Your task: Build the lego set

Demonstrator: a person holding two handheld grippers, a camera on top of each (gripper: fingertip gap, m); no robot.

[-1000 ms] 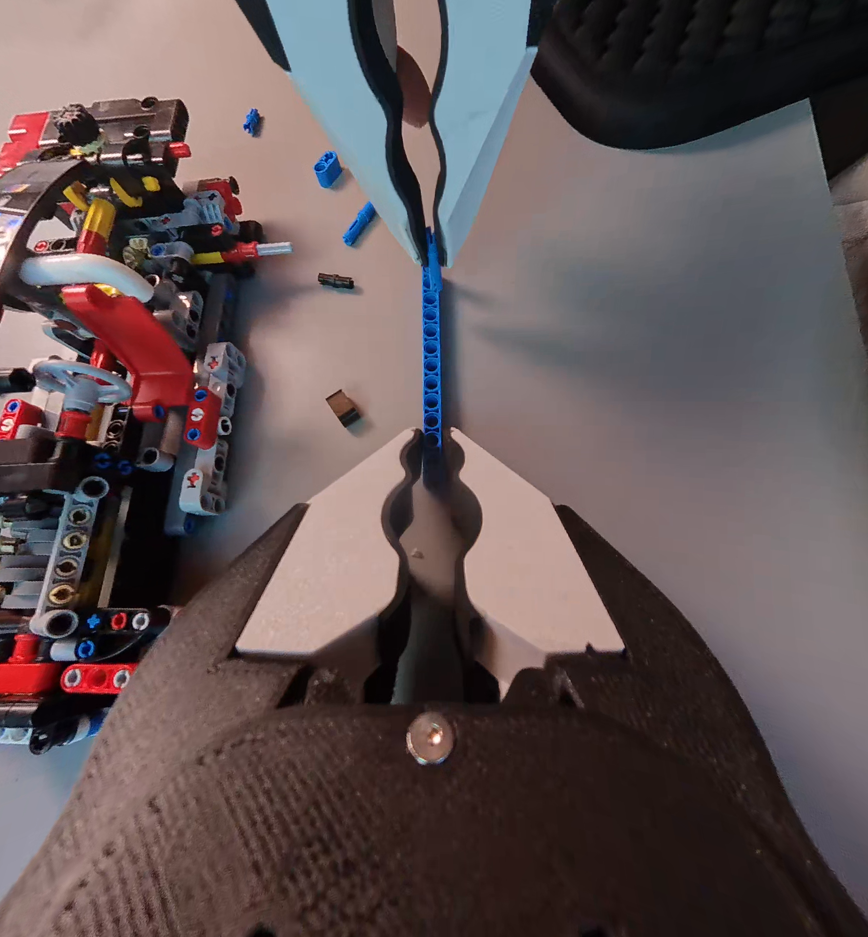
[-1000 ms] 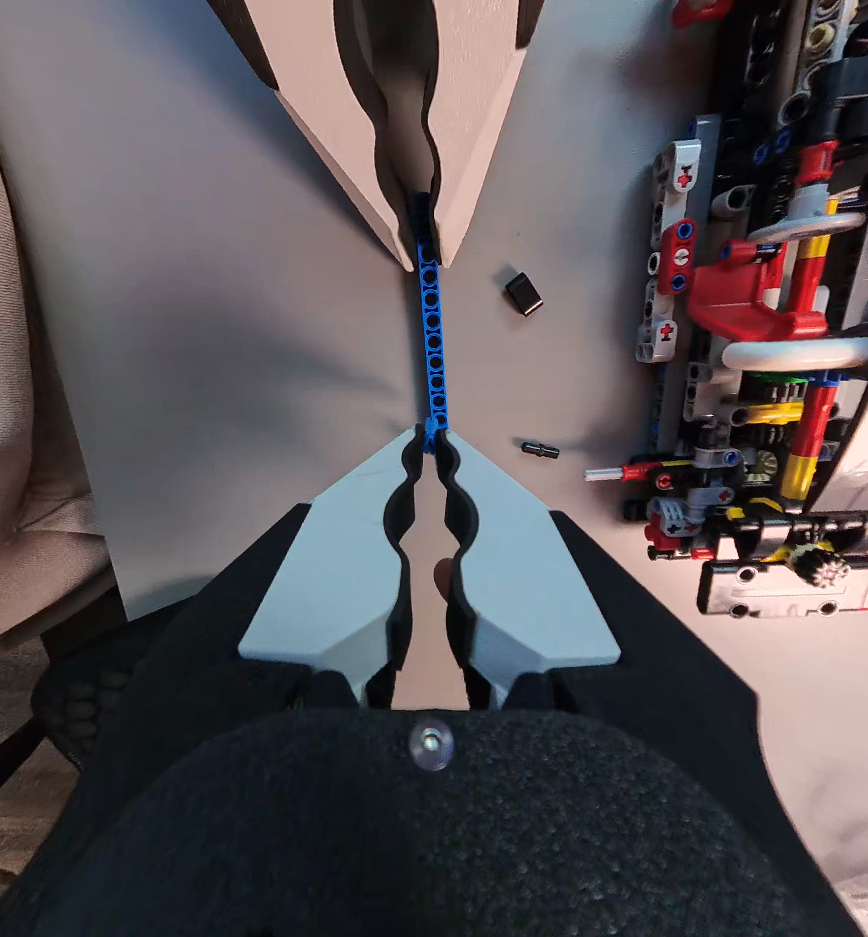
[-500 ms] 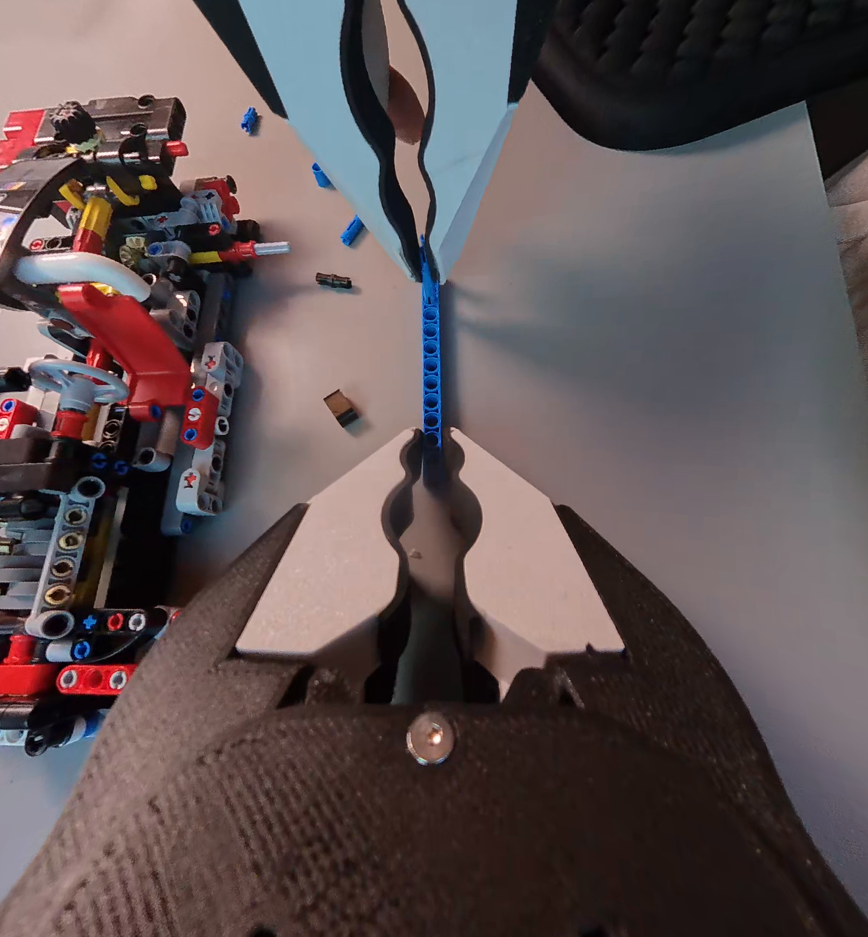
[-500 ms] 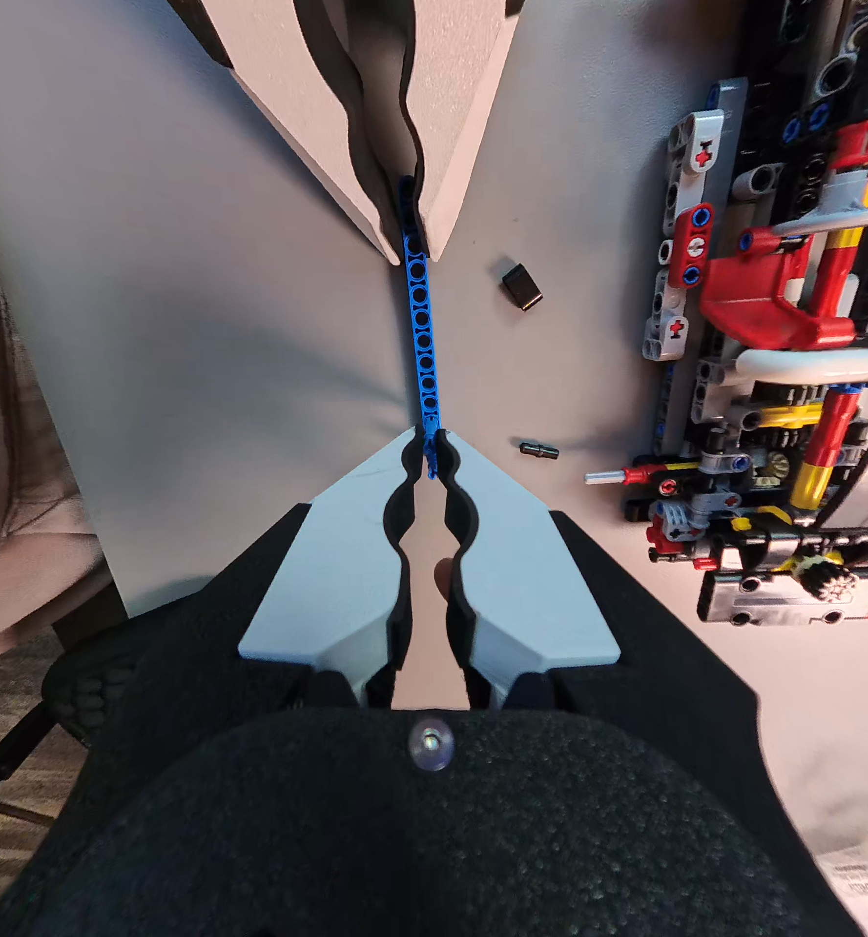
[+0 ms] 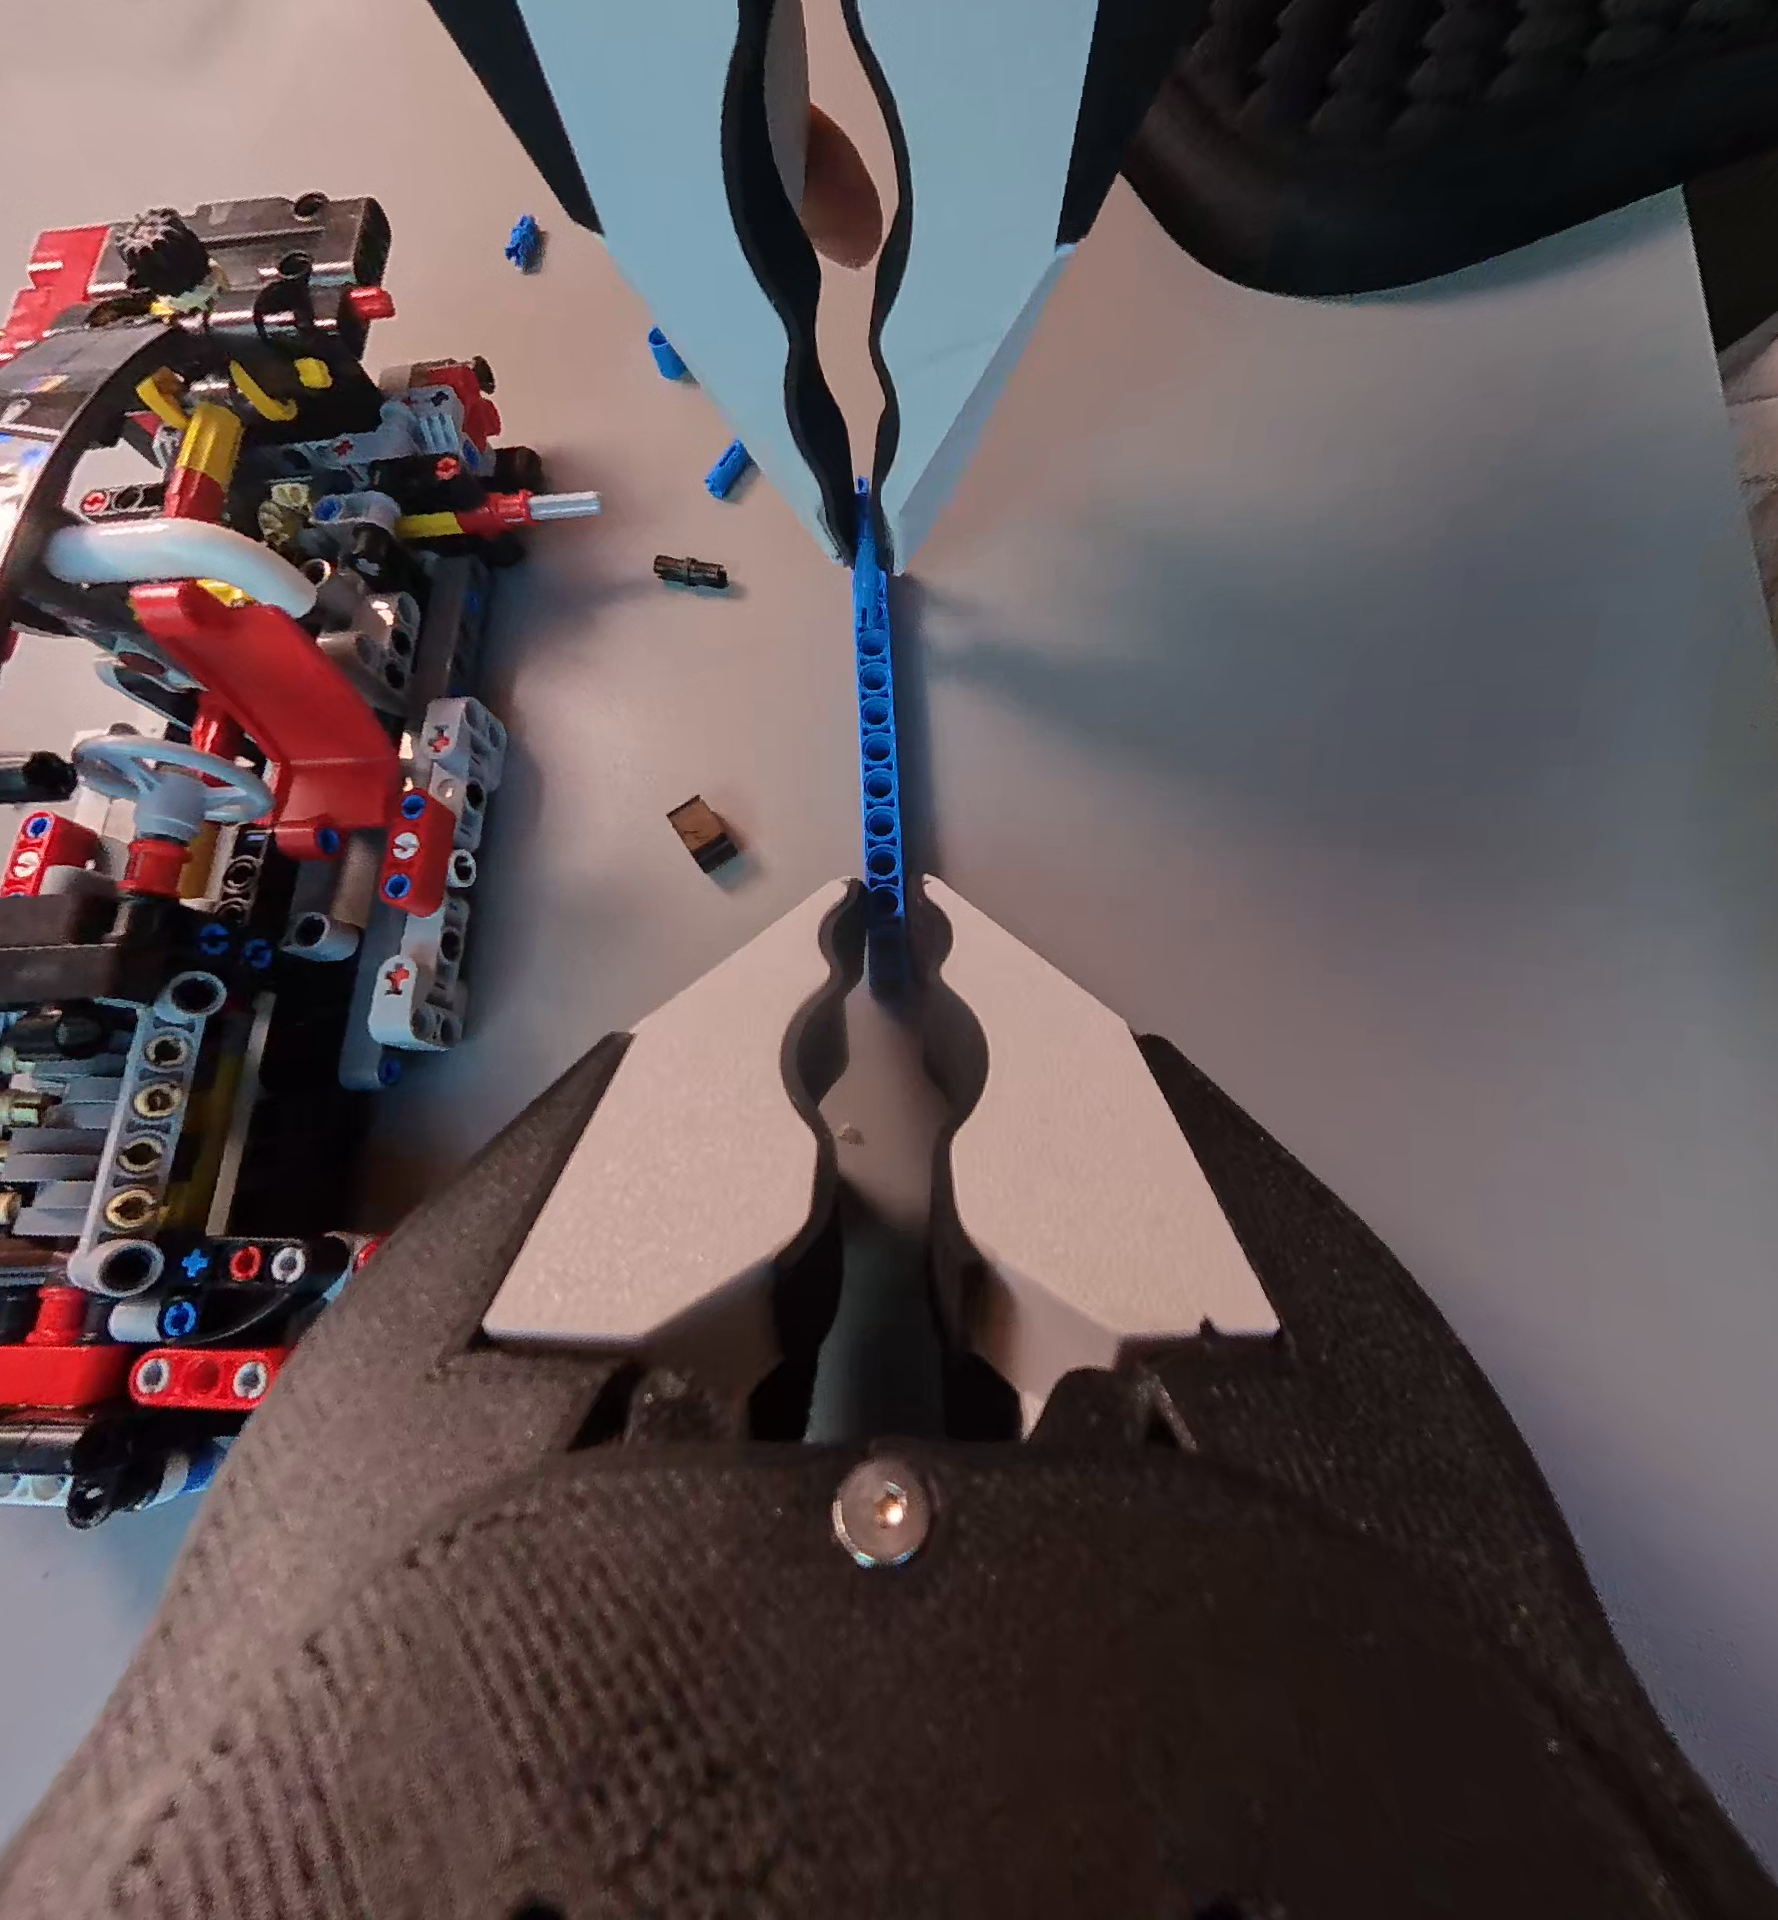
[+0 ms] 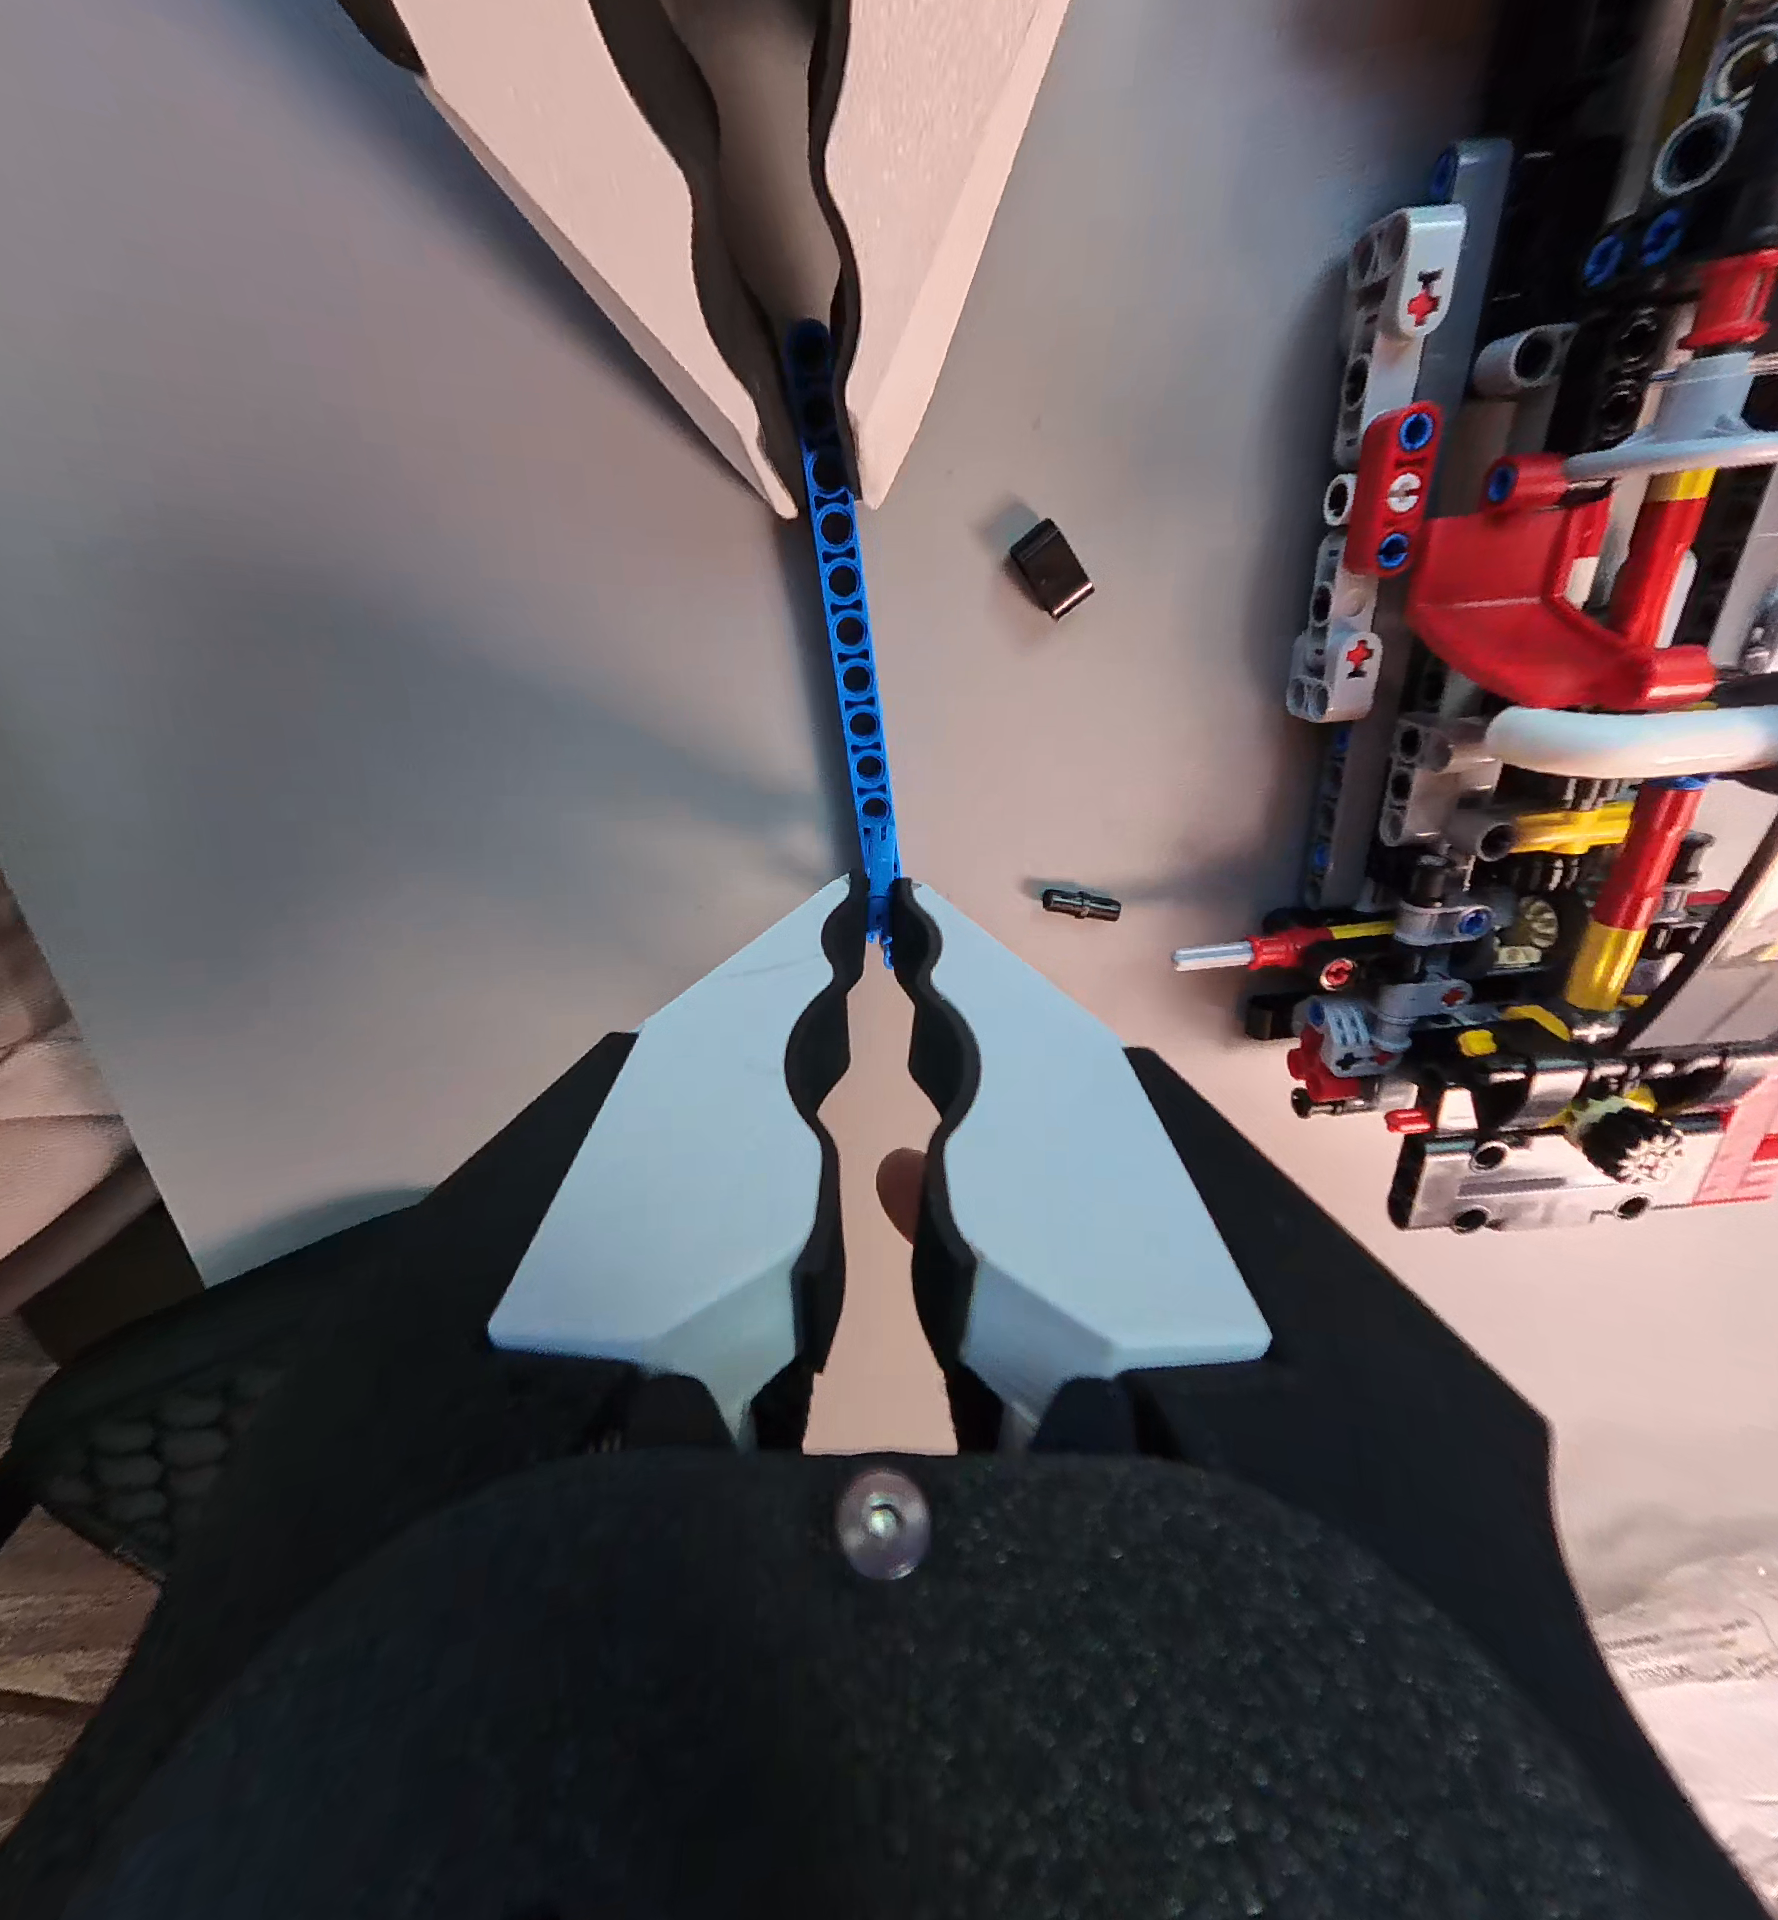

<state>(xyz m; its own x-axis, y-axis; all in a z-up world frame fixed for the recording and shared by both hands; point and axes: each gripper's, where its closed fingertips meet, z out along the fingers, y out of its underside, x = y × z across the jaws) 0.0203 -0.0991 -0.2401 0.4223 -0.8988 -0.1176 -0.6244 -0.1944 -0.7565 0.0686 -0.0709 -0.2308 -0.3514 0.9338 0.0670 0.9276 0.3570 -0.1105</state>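
Note:
A long blue beam with holes (image 5: 880, 727) hangs above the grey table, held at both ends. My left gripper (image 5: 885, 896) is shut on its near end in the left wrist view. My right gripper (image 5: 869, 556) comes from the top of that view and pinches the far end. In the right wrist view the right gripper (image 6: 880, 906) is shut on the blue beam (image 6: 854, 675), and the left gripper (image 6: 828, 499) clamps the other end. The part-built Lego vehicle (image 5: 241, 727) lies to the left; it also shows in the right wrist view (image 6: 1591, 727).
A small black piece (image 5: 703, 831) and a black pin (image 5: 691, 569) lie between the beam and the vehicle. Small blue pieces (image 5: 727, 480) lie farther back. The table edge (image 5: 1726, 623) runs along the right. A clear bag (image 6: 1747, 1662) lies near the right gripper. Some 7 cm of space lies between my two pairs of fingers.
The two grippers have drawn a little closer. The beam now looks slightly tilted in the right wrist view. Both stay shut on it.

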